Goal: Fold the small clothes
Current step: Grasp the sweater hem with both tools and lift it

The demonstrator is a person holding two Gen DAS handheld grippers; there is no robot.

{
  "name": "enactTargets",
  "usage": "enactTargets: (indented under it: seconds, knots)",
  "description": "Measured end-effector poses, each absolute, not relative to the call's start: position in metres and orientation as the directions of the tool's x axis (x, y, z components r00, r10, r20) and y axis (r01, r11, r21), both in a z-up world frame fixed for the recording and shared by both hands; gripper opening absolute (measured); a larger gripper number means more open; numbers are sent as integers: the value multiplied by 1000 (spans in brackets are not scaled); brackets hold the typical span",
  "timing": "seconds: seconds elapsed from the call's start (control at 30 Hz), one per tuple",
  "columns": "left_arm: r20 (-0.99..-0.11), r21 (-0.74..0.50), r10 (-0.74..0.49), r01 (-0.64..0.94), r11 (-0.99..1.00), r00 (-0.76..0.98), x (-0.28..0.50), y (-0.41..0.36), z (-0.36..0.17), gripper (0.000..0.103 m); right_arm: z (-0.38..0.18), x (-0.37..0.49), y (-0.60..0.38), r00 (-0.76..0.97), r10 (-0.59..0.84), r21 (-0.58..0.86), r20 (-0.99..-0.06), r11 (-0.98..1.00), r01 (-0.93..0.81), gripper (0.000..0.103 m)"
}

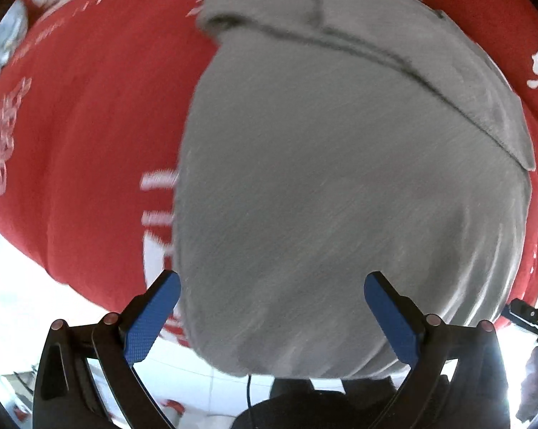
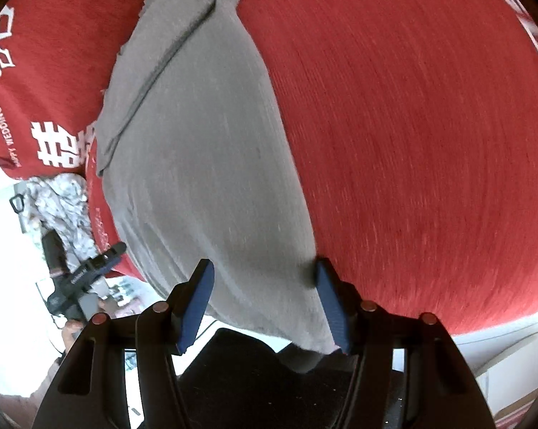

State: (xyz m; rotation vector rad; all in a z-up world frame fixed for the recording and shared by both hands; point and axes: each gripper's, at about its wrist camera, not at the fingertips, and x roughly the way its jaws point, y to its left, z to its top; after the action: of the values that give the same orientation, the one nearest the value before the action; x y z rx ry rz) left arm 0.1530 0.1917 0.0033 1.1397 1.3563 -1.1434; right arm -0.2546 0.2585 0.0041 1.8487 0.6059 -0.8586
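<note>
A grey garment (image 1: pixel 340 178) lies flat on the red cloth, with a folded band across its far end. Its near end hangs over the table's front edge. My left gripper (image 1: pixel 272 286) points straight down over that near end, open wide, with the grey fabric spread below its blue pads (image 1: pixel 154 318). In the right wrist view the same grey garment (image 2: pixel 204 164) runs away from me. My right gripper (image 2: pixel 265 282) is open over its near right corner. The right pad (image 2: pixel 331 307) sits at the garment's side edge; the left pad is clear of the cloth.
The red tablecloth (image 2: pixel 430 143) with white printed characters covers the table, and its front edge drops to a bright white floor. A crumpled grey-and-white patterned cloth (image 2: pixel 61 196) lies at the left end of the table. My left gripper (image 2: pixel 104 259) shows at the left of the right wrist view.
</note>
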Motion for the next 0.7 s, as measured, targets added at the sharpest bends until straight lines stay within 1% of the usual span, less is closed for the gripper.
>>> enactTargets:
  seconds: [0.17,0.27,0.4,0.5,0.63,0.67,0.7]
  knots:
    - [-987,-120,88,979,166,-136,186,238,-11,103,-6,-245,293,648,32,574,-761,-433,695,62]
    - [-976,-152,131,973,172,-176,195,267,-26,103,-16,-236,312,673,47,587,-738,-445,676,62]
    - [-955,-204,182,964,172,-234,186,290,-47,103,-27,-223,325,689,53,605,-723,-435,667,64]
    - [-947,-223,200,961,161,-253,178,296,-62,103,-33,-211,331,735,48,645,-677,-443,623,64]
    - [-940,-251,195,955,157,-279,163,295,-73,103,-41,-186,333,732,108,644,-673,-401,651,64]
    - [-942,-252,187,956,148,-277,162,297,-73,103,-43,-181,334,723,115,634,-681,-399,662,64]
    - [-944,-255,180,957,141,-278,164,299,-70,95,-43,-179,334,721,113,632,-683,-404,662,64]
